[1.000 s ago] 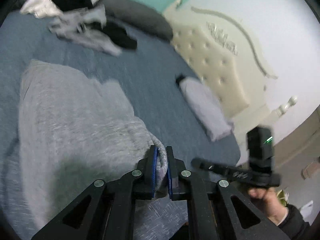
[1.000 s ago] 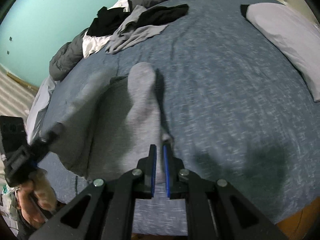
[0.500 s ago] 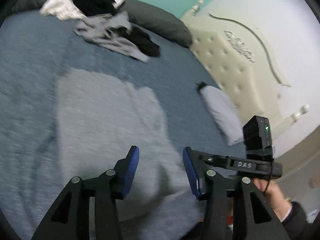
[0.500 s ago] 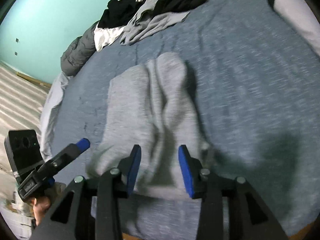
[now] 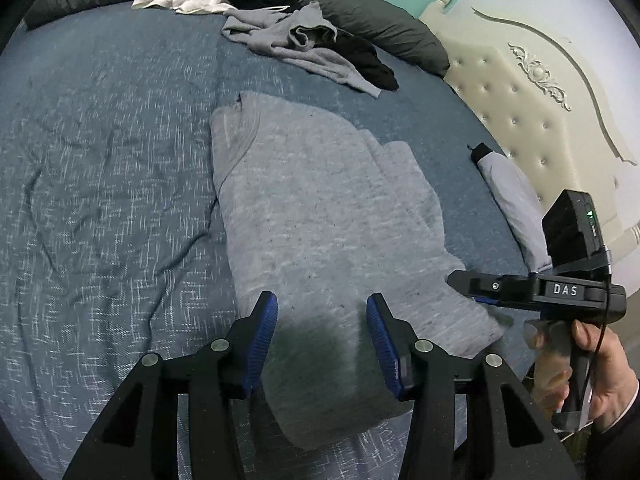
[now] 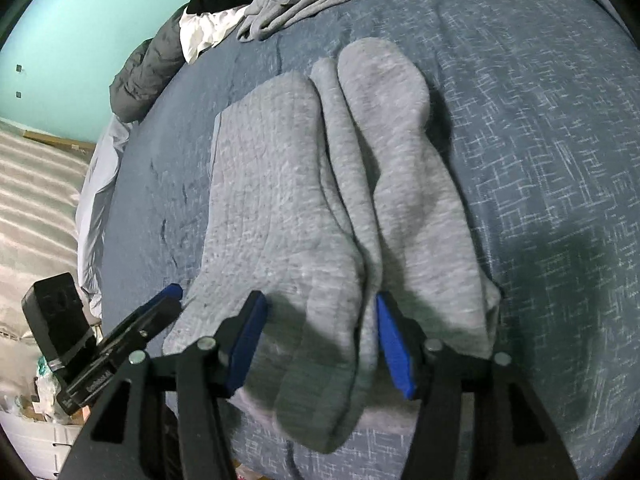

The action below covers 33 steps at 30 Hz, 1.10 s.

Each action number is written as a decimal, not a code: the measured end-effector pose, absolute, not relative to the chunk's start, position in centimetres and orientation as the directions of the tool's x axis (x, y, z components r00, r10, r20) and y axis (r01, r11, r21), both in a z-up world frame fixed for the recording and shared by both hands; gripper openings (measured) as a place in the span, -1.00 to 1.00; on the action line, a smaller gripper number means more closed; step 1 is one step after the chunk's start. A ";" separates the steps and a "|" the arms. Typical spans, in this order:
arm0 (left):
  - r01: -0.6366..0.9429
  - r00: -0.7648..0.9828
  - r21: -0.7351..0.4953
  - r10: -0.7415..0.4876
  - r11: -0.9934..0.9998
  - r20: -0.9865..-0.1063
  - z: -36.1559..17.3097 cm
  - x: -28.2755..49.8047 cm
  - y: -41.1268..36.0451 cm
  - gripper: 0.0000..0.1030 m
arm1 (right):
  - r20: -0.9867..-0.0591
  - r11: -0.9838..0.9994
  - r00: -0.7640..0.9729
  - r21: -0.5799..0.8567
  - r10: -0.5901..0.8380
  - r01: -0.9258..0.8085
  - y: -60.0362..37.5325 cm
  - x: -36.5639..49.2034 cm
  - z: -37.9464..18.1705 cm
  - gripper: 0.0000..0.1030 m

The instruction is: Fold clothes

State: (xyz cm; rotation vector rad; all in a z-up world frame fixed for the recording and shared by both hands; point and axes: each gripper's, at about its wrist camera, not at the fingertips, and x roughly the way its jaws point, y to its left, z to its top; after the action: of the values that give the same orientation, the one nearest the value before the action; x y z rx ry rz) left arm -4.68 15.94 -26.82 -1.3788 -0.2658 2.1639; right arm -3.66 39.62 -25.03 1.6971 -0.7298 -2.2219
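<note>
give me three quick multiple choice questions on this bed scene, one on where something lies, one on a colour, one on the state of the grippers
1. Where is the pile of unfolded clothes?
A. at the far side of the bed, beyond the grey sweater
B. on the floor
C. on the small pillow

2. What colour is the bedspread?
A. red
B. blue
C. yellow

3. How do the left gripper and right gripper stand?
A. both shut on the sweater
B. one open, one shut
C. both open, holding nothing

Answers:
1. A, the pile lies past the grey sweater, by the dark pillows.
2. B, the cover is speckled blue.
3. C, each pair of blue pads stands apart above the cloth.
</note>
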 end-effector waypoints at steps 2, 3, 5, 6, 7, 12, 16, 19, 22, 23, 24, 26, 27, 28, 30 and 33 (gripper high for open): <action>-0.341 -0.319 -0.443 0.545 -0.829 -0.775 -27.1 -4.7 16.0 0.03 | -0.839 -0.865 -0.293 0.497 -0.458 -0.073 39.1 -3.5 -24.7 -0.02; -0.339 -0.318 -0.443 0.544 -0.830 -0.776 -27.2 -4.7 16.0 0.04 | -0.846 -0.875 -0.295 0.481 -0.445 -0.059 38.8 -3.4 -24.5 -0.17; -0.339 -0.317 -0.442 0.543 -0.830 -0.777 -27.5 -4.7 16.2 0.04 | -0.857 -0.894 -0.300 0.447 -0.418 -0.032 38.2 -3.3 -24.2 -0.41; -0.340 -0.317 -0.441 0.543 -0.831 -0.778 -27.5 -4.7 16.3 0.04 | -0.862 -0.902 -0.304 0.430 -0.405 -0.018 38.0 -3.2 -24.0 -0.63; -0.339 -0.318 -0.442 0.543 -0.831 -0.777 -27.5 -4.7 16.3 0.04 | -0.861 -0.906 -0.312 0.423 -0.401 -0.005 37.9 -3.1 -23.6 -0.76; -0.335 -0.321 -0.456 0.555 -0.825 -0.768 -27.1 -4.7 16.2 0.04 | -0.849 -0.920 -0.371 0.388 -0.376 0.044 37.9 -2.6 -21.4 -0.86; -0.344 -0.328 -0.460 0.564 -0.818 -0.758 -26.1 -4.6 16.4 0.04 | -0.815 -0.931 -0.459 0.356 -0.354 0.087 38.2 -2.1 -17.8 -0.88; -0.360 -0.324 -0.452 0.564 -0.816 -0.760 -25.5 -4.5 17.1 0.04 | -0.796 -0.941 -0.507 0.319 -0.330 0.111 38.6 -1.6 -15.3 -0.88; -0.381 -0.308 -0.439 0.559 -0.814 -0.770 -25.6 -4.3 18.0 0.05 | -0.806 -0.953 -0.511 0.284 -0.299 0.110 39.4 -0.8 -15.0 -0.88; -0.389 -0.299 -0.430 0.553 -0.815 -0.778 -25.8 -4.1 18.4 0.05 | -0.820 -0.957 -0.497 0.275 -0.284 0.093 39.8 -0.7 -15.7 -0.88; -0.397 -0.290 -0.421 0.546 -0.816 -0.786 -26.1 -4.0 18.8 0.05 | -0.834 -0.957 -0.476 0.281 -0.281 0.071 40.3 -0.5 -17.0 -0.88; -0.411 -0.272 -0.400 0.529 -0.819 -0.804 -26.7 -3.8 19.6 0.05 | -0.862 -0.953 -0.419 0.302 -0.286 0.030 41.3 -0.2 -19.9 -0.88; -0.415 -0.266 -0.399 0.528 -0.818 -0.807 -26.9 -3.8 19.7 0.05 | -0.877 -0.952 -0.386 0.305 -0.286 0.011 41.5 0.0 -21.6 -0.88; -0.420 -0.261 -0.395 0.526 -0.817 -0.810 -27.1 -3.7 19.9 0.05 | -0.885 -0.953 -0.371 0.302 -0.282 0.004 41.5 0.0 -22.7 -0.88; -0.431 -0.260 -0.379 0.516 -0.819 -0.816 -27.2 -3.7 20.2 0.07 | -0.899 -0.955 -0.341 0.295 -0.274 -0.010 41.7 0.2 -24.7 -0.88; -0.440 -0.260 -0.363 0.504 -0.821 -0.824 -27.4 -3.8 20.4 0.08 | -0.906 -0.953 -0.322 0.302 -0.275 -0.035 42.1 0.1 -26.4 -0.87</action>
State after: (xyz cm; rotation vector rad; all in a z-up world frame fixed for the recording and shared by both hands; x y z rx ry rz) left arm -3.76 20.41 -27.39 -1.4103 -0.0804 2.1084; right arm 0.05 42.15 -26.39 1.7325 -0.4036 -2.4056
